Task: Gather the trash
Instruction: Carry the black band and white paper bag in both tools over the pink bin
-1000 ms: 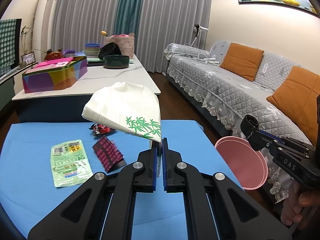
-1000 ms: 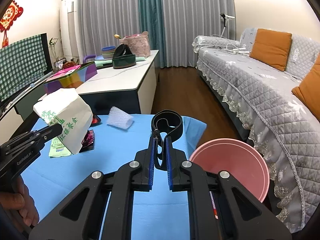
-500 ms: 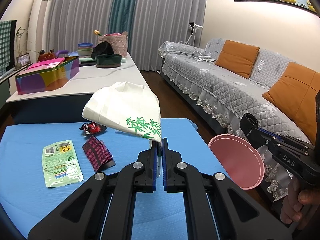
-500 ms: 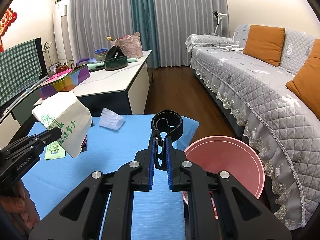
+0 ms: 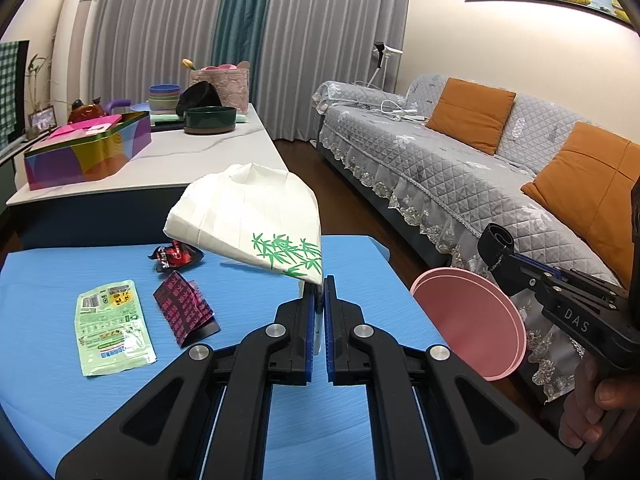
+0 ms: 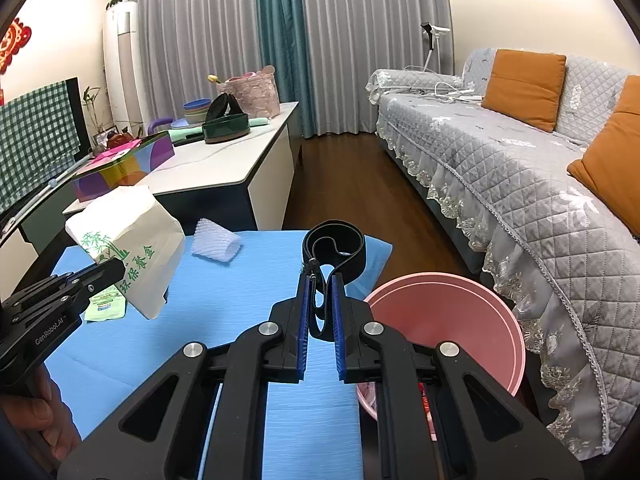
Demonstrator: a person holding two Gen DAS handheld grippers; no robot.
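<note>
Two grippers up over the blue table, both loaded. Near the table's left edge lie a green packet, a dark pink-print wrapper just beside it, and a red-black wrapper toward the far edge. Left gripper is clenched on a corner of a white paper bag with green bamboo print, bag lifted off the table. White foam sleeve sits near the far edge. Right gripper pinches a black strap loop, held in the air just left of the pink bin, which stands off the table's right edge. Grey sofa behind.
</note>
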